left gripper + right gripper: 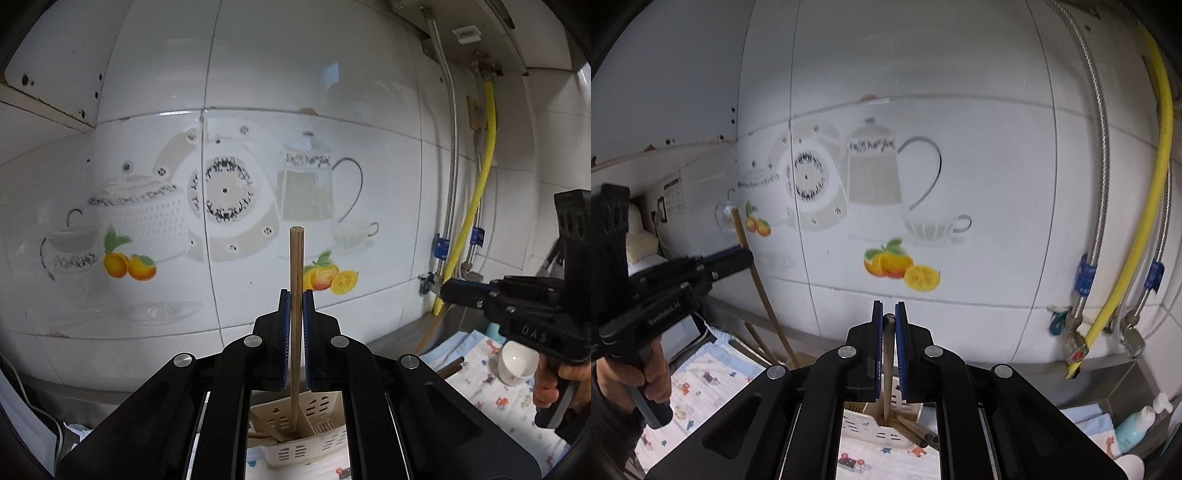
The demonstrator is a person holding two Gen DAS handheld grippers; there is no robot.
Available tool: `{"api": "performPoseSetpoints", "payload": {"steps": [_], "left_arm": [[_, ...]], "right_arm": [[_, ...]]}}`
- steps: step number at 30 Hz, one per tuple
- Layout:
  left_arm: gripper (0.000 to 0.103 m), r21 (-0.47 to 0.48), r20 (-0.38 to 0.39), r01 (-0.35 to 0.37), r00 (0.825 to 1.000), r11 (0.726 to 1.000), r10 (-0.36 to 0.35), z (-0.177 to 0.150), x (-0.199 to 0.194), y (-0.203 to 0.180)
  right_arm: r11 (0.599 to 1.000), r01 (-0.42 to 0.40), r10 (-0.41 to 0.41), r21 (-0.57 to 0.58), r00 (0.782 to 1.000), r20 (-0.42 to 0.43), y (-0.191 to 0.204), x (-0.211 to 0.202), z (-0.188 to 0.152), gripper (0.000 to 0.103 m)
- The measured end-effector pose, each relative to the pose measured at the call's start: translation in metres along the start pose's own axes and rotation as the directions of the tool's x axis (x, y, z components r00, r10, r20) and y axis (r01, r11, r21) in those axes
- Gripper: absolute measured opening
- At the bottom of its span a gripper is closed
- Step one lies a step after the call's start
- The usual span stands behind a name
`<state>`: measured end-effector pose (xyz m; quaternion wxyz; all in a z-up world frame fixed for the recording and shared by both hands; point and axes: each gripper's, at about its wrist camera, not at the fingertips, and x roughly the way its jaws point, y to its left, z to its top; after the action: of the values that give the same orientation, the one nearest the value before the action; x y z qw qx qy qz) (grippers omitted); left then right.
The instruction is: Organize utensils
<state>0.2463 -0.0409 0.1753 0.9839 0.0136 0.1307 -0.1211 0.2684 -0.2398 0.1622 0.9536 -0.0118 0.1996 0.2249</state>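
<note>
Your left gripper [294, 295] clamps a pale wooden chopstick [296, 280] upright — round-tipped, fine-grained, its lower end resting in a compartment of the cream slotted utensil holder [295, 424] on the patterned cloth [491, 387]. Your right gripper [889, 310] pinches a darker brown chopstick [887, 369] (top just level with the pads), also standing in the holder, where more brown sticks [916, 432] lie tilted to the right. A white cup [517, 362] sits near, right — before the decorated tile wall [258, 166].
</note>
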Motion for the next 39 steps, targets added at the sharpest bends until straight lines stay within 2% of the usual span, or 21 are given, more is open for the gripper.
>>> {"api": "performPoseSetpoints", "payload": {"steps": [6, 12, 14, 16, 18, 20, 24, 29, 30, 33, 39], "left_arm": [[0.006, 0.0, -0.065, 0.019, 0.998, 1.0, -0.019, -0.013, 0.016, -0.001], [0.01, 0.015, -0.072, 0.033, 0.997, 0.999, -0.032, -0.016, 0.007, -0.005], [0.017, 0.021, -0.065, 0.028, 0.998, 0.999, -0.026, -0.016, -0.001, -0.006], [0.033, 0.025, -0.057, 0.017, 0.998, 1.0, -0.016, -0.017, -0.013, -0.008], [0.038, 0.02, -0.051, 0.017, 0.999, 1.0, -0.016, -0.02, -0.026, -0.008], [0.046, 0.015, -0.057, 0.02, 0.998, 1.0, -0.019, -0.025, -0.038, -0.009], [0.058, 0.025, -0.054, 0.005, 0.999, 1.0, -0.004, -0.04, -0.065, -0.012], [0.078, 0.025, -0.069, -0.015, 0.997, 1.0, 0.017, -0.069, -0.098, -0.016], [0.085, 0.027, -0.069, -0.024, 0.997, 0.999, 0.026, -0.075, -0.105, -0.017], [0.098, 0.03, -0.069, -0.043, 0.997, 0.999, 0.045, -0.09, -0.125, -0.02], [0.098, 0.056, -0.097, -0.065, 0.993, 0.996, 0.07, -0.124, -0.149, -0.03]], "right_arm": [[1.0, -0.009, 0.009, -0.01, 0.999, -0.051, 0.004, 0.011, -0.012, 0.007], [1.0, 0.001, -0.003, -0.021, 0.998, -0.061, 0.006, 0.0, -0.017, 0.019], [1.0, 0.006, -0.008, -0.028, 0.998, -0.063, 0.008, -0.009, -0.021, 0.024], [0.999, 0.006, -0.008, -0.031, 0.998, -0.07, 0.01, -0.018, -0.026, 0.027], [0.999, 0.017, -0.02, -0.043, 0.997, -0.07, 0.014, -0.029, -0.033, 0.032], [0.998, 0.024, -0.028, -0.054, 0.996, -0.08, 0.02, -0.041, -0.042, 0.038], [0.997, 0.038, -0.045, -0.073, 0.995, -0.092, 0.031, -0.062, -0.059, 0.044], [0.995, 0.059, -0.067, -0.076, 0.992, -0.107, 0.045, -0.086, -0.086, 0.052], [0.995, 0.066, -0.075, -0.076, 0.991, -0.109, 0.047, -0.09, -0.091, 0.053], [0.994, 0.087, -0.095, -0.069, 0.988, -0.121, 0.054, -0.101, -0.111, 0.059], [0.992, 0.12, -0.124, -0.033, 0.98, -0.158, 0.063, -0.113, -0.153, 0.069]]}}
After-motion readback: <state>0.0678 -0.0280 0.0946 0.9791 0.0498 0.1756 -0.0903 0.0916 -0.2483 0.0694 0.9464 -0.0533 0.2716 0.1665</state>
